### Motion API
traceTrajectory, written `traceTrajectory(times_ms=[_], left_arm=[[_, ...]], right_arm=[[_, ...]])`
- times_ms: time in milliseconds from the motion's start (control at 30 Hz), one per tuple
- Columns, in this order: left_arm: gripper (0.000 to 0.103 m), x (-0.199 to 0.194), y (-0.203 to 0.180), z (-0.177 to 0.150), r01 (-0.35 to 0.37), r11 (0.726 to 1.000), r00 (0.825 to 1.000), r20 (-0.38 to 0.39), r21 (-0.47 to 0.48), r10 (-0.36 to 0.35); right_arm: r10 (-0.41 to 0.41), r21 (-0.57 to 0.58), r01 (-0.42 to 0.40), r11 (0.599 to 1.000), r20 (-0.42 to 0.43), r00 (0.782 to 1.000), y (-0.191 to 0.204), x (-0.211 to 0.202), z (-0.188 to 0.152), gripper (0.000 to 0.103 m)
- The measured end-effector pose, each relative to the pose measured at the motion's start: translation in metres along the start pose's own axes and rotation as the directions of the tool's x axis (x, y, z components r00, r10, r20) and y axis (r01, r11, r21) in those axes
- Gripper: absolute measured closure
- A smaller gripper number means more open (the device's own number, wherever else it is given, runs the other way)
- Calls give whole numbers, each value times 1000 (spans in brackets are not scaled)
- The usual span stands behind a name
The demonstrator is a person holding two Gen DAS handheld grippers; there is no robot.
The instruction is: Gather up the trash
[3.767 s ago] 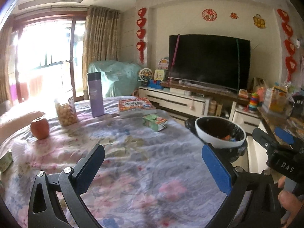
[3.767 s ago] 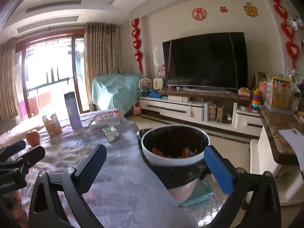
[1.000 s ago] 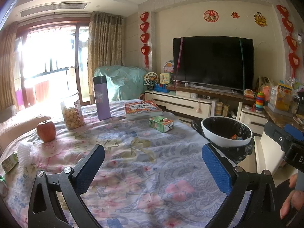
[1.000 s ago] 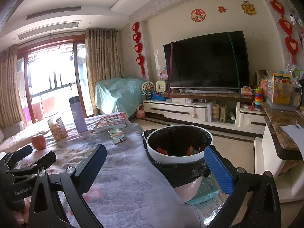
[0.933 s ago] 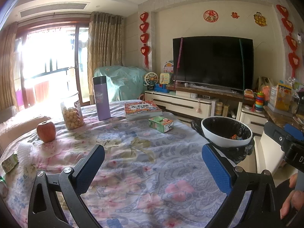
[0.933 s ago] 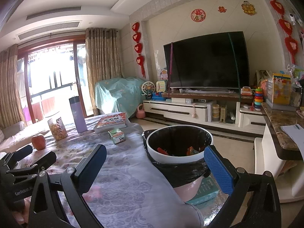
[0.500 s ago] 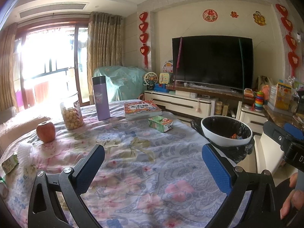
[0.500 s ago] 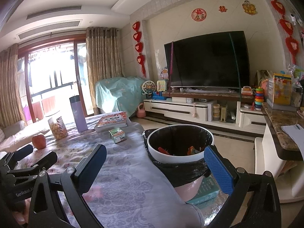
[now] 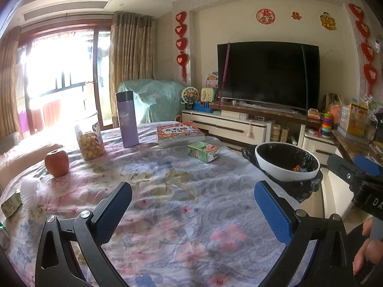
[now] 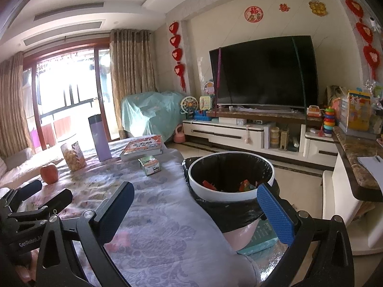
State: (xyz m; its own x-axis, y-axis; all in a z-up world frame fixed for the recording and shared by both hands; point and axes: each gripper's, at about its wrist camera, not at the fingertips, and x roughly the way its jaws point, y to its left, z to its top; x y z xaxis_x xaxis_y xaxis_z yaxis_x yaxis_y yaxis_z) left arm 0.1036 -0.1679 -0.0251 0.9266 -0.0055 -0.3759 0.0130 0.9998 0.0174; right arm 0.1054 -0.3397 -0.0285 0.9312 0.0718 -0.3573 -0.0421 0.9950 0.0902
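Both my grippers are spread wide and hold nothing: the left gripper (image 9: 192, 205) hangs over the middle of the desk (image 9: 172, 205), the right gripper (image 10: 195, 206) over its right edge, facing the bin (image 10: 231, 178). The bin stands just off that edge, and a few bright scraps already lie in its black liner, so some collecting looks done. A small green carton (image 9: 203, 151) near the far edge by the book (image 9: 179, 132) and a green packet (image 9: 10, 203) at the left edge may be the trash left; I cannot be sure.
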Motion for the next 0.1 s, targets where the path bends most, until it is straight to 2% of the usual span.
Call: traceTrajectory(times_ms=[100], left_arm=[[0,3,4,1,2,1000,1000,-7,-9,-2]], right_arm=[[7,-2,-7,1000,-17,1000,2,6,0,0]])
